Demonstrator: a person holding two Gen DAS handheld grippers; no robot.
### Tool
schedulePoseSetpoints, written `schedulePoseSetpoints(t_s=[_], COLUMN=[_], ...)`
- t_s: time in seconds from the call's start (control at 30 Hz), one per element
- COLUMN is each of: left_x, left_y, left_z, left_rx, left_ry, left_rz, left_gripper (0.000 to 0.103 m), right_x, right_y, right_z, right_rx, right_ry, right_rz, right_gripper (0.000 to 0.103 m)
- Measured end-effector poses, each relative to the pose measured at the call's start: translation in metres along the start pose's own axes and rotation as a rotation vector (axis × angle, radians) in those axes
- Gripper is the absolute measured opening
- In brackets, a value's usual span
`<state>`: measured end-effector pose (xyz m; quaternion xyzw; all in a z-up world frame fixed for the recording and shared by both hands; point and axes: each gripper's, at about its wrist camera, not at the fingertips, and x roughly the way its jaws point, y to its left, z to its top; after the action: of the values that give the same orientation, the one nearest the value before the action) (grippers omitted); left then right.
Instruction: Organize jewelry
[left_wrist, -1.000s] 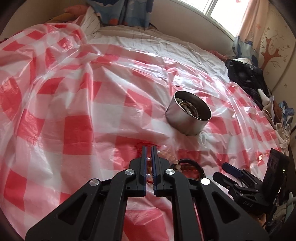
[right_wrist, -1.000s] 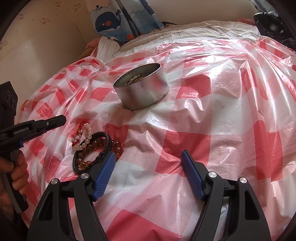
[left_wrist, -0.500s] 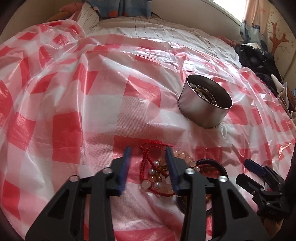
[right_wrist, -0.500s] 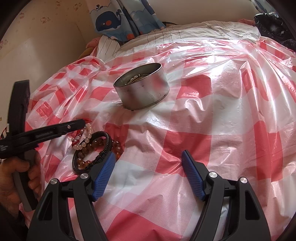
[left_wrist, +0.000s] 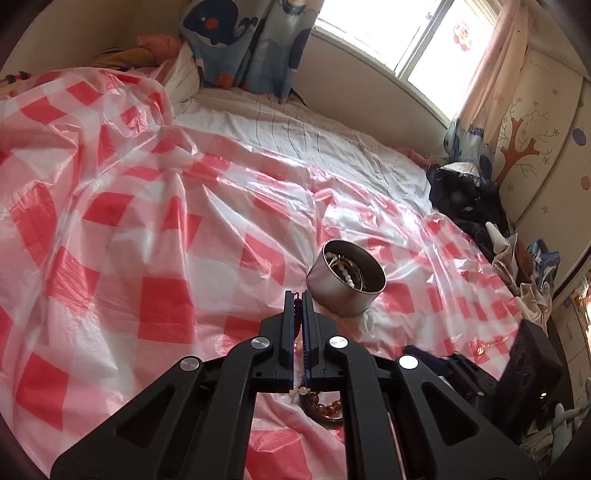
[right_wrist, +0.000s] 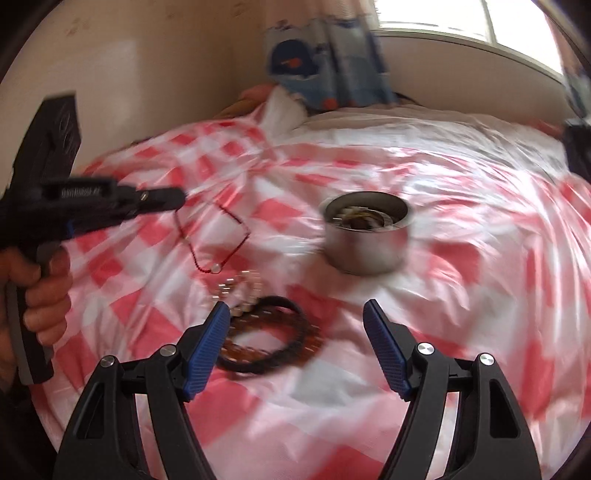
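Bed (left_wrist: 332, 155) under red-checked plastic sheet (left_wrist: 155, 266), left tongs (left_wrist: 297, 295) clamped on red cord bracelet (right_wrist: 218, 240), dangling only in right view, right tongs (right_wrist: 295, 314) apart, metal tin (right_wrist: 365, 236) beyond, open sheet around.

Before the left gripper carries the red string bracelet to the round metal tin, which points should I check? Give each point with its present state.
1. Left gripper shut on the red string bracelet: ok.
2. Bracelet lifted off the red-checked plastic sheet: ok, its loop hangs free.
3. Round metal tin upright with open top: ok.
4. Room left in the tin: cannot tell; jewelry already lies inside.
5. Right gripper open, holding nothing: ok.
6. Dark beaded bracelets untangled from the red string: cannot tell, picture blurred.
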<state>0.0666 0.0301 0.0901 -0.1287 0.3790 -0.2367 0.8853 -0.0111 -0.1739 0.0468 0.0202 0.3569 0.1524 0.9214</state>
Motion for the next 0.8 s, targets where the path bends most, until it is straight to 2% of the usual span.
schedulePoseSetpoints(t_s=[0.17, 0.23, 0.3, 0.37, 0.4, 0.47, 0.67, 0.8], left_x=[-0.009, -0.011, -0.011, -0.010, -0.009, -0.008, -0.003, 0.004], left_y=[-0.002, -0.002, -0.002, -0.002, -0.003, -0.003, -0.009, -0.017], left_z=[0.004, 0.005, 0.007, 0.007, 0.008, 0.007, 0.004, 0.000], left_rx=[0.014, 0.010, 0.011, 0.008, 0.009, 0.008, 0.011, 0.018], left_ry=[-0.023, -0.027, -0.028, -0.026, -0.024, -0.022, -0.007, 0.011], left_rz=[-0.006, -0.016, -0.021, -0.026, -0.026, -0.028, -0.041, -0.061], left_gripper=[0.003, 0.003, 0.003, 0.003, 0.003, 0.003, 0.003, 0.003], right_x=[0.039, 0.051, 0.067, 0.083, 0.088, 0.084, 0.028, -0.014], right_y=[0.013, 0.016, 0.018, 0.023, 0.025, 0.026, -0.005, -0.041], right_z=[0.022, 0.029, 0.031, 0.030, 0.028, 0.027, 0.026, 0.019], right_rx=[-0.039, -0.064, -0.095, -0.132, -0.152, -0.156, 0.057, 0.167], right_ry=[0.111, 0.149, 0.211, 0.271, 0.286, 0.265, 0.106, 0.032], right_rz=[0.035, 0.026, 0.015, 0.024, 0.023, 0.026, 0.123, 0.120], right_gripper=[0.069, 0.057, 0.055, 0.048, 0.037, 0.007, 0.008, 0.008])
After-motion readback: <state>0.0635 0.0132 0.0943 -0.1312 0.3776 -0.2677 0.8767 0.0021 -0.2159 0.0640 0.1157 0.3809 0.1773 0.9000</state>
